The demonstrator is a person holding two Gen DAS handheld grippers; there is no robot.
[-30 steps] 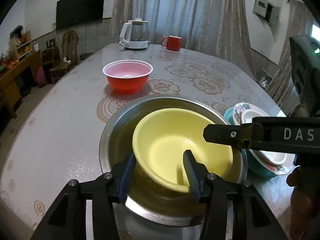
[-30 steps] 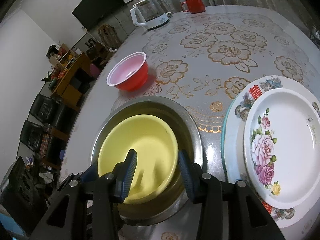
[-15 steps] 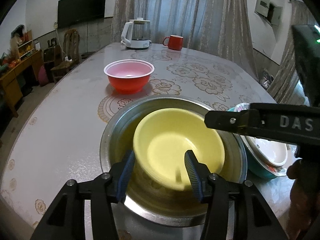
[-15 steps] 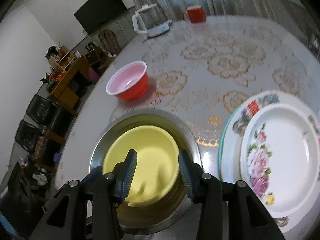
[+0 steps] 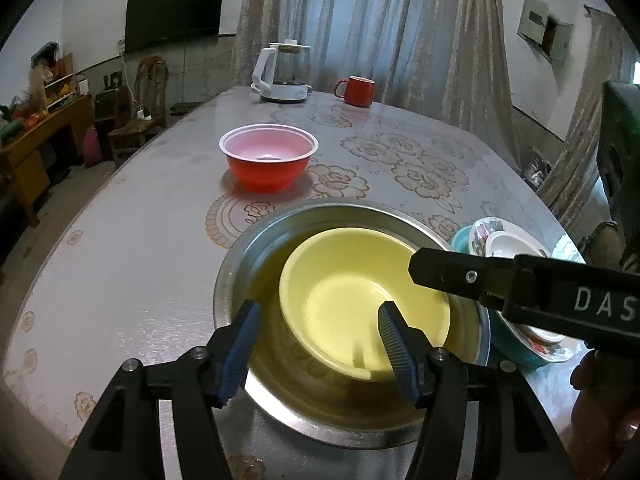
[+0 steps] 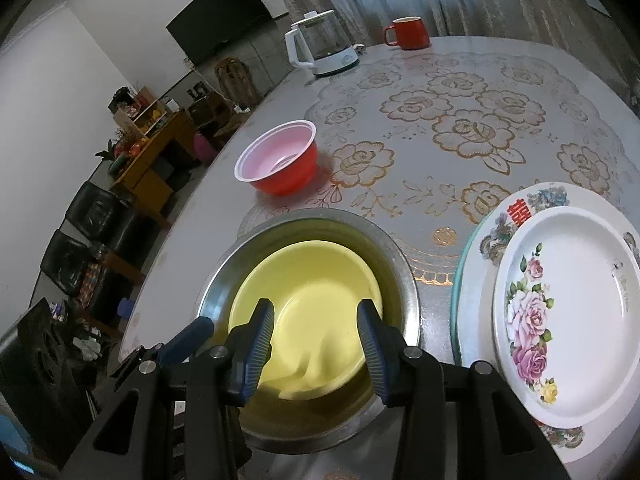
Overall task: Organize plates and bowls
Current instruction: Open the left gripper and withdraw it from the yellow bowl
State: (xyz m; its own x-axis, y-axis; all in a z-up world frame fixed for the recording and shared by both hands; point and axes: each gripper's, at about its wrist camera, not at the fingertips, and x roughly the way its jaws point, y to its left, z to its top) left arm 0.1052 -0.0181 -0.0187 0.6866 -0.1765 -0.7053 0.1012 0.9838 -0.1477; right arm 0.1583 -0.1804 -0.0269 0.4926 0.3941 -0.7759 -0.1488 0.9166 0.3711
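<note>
Yellow bowl sits tilted inside the steel basin on the surface, leaning toward the basin's right wall. The left gripper has just been opening its jaws; its fingers stand released, the right one over the bowl's inside, the left one outside its rim over the basin, and neither presses on it. The right gripper hangs over the same bowl with fingers apart and nothing clamped; whether they touch the near rim is hard to tell, since that rim is blurred. In the left view the right gripper's black body crosses the basin's right side and covers much of the plate stack. In the right view the stack shows a white rose plate on a larger patterned plate, cut off at the frame edge. Farther back stand a red bowl, a kettle and a red mug.
</note>
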